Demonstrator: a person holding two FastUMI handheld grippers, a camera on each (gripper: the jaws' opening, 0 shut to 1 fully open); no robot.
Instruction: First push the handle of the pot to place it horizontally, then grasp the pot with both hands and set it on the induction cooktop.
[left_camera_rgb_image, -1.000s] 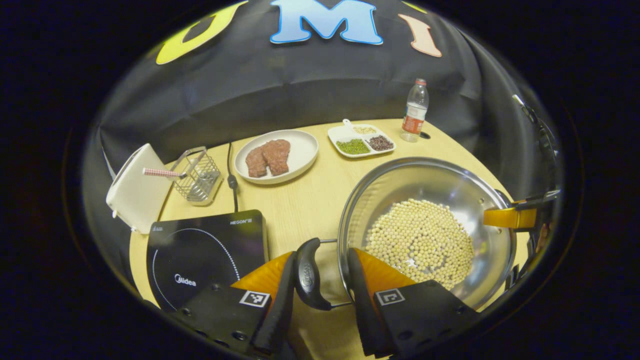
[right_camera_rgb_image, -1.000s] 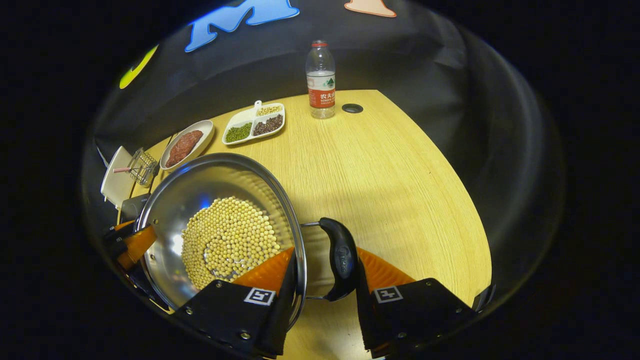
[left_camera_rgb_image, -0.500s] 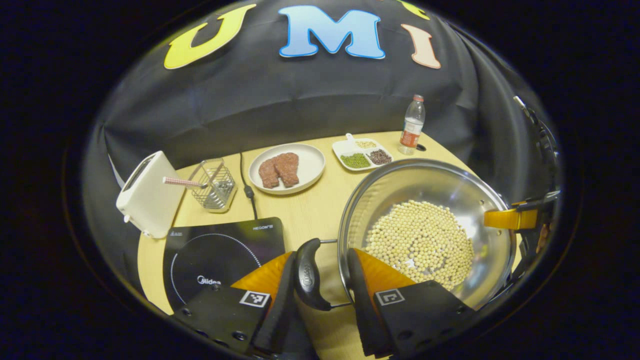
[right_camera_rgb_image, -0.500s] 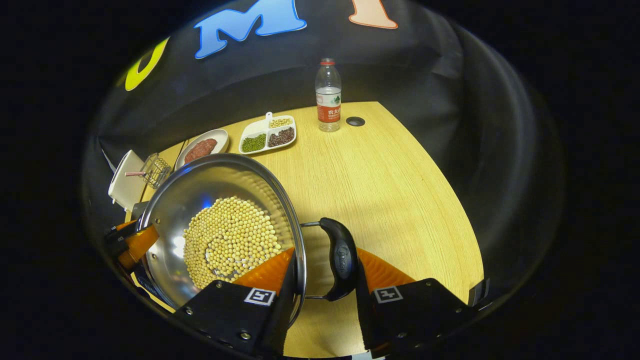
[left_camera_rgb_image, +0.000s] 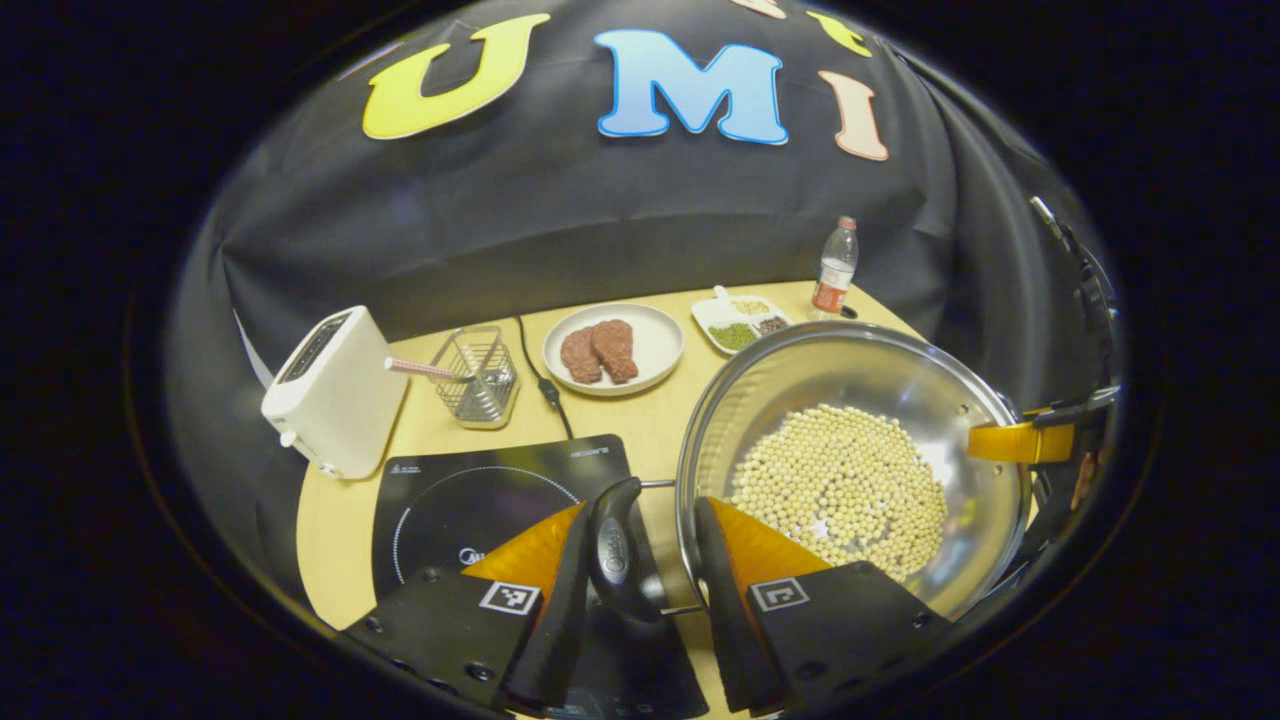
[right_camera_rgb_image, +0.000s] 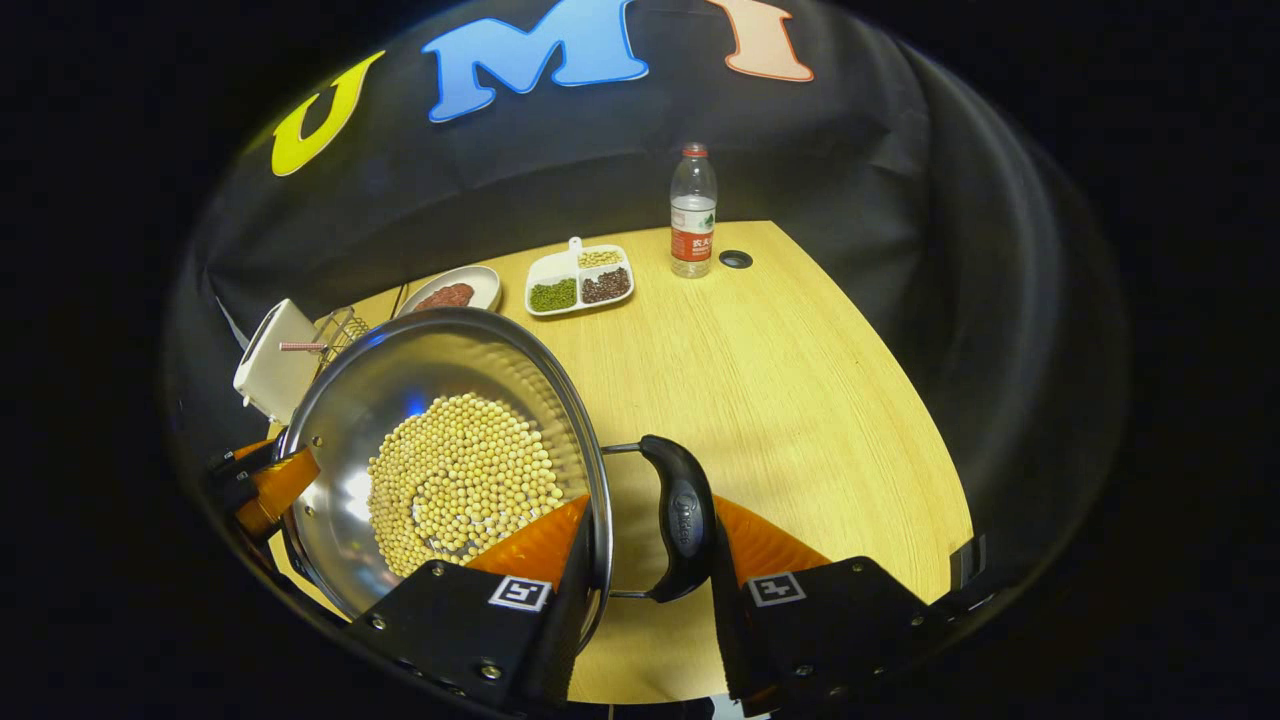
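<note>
Carrying the round steel pot of pale beans (left_camera_rgb_image: 850, 450) above the table (right_camera_rgb_image: 780, 380), each claw (left_camera_rgb_image: 655, 560) (right_camera_rgb_image: 650, 545) is clenching a black side handle (left_camera_rgb_image: 612, 550); keeping it level toward the black induction cooktop (left_camera_rgb_image: 470, 490) seems wise.

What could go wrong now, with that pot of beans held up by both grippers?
The pot is full of loose soybeans and its rim looks slanted in the right gripper view, so more tilt might spill them. The left gripper and right gripper each hold only a small side handle; a slip could drop it short of the induction cooktop.
</note>
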